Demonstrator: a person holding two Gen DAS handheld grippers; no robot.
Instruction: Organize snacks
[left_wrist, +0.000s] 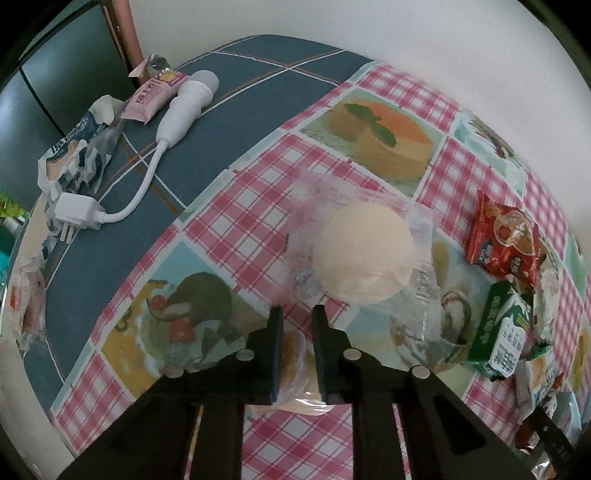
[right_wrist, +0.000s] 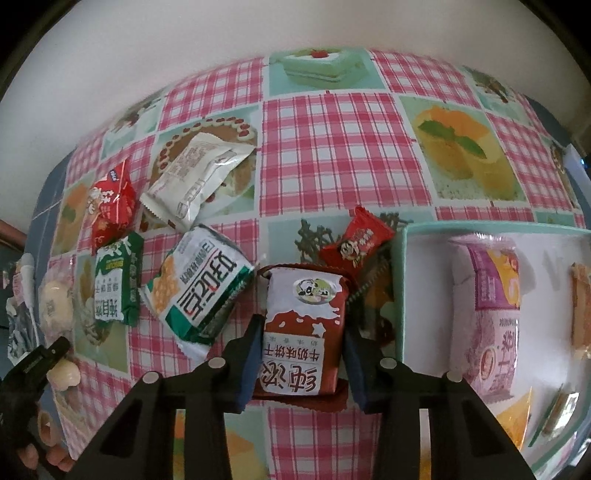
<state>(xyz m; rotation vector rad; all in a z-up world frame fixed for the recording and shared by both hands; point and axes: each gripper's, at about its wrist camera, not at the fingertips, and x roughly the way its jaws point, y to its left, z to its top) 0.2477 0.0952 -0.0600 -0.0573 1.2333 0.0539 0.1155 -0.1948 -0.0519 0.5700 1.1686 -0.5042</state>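
The left gripper (left_wrist: 297, 314) is clamped on a clear-wrapped bun (left_wrist: 297, 369) lying between its fingers. The right gripper's (right_wrist: 301, 328) fingers flank a brown biscuit packet (right_wrist: 301, 332), seemingly touching; the teal tray (right_wrist: 400, 295) sits just right of them.

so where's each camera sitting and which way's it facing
Left wrist: on the left gripper, aimed steeply down at a clear-wrapped pale round bun on the checked tablecloth; its fingers show.
Right wrist: on the right gripper, aimed down at a red-and-white biscuit packet beside a teal-rimmed white box; fingers show.
Shared: green-and-white snack packet, tablecloth.
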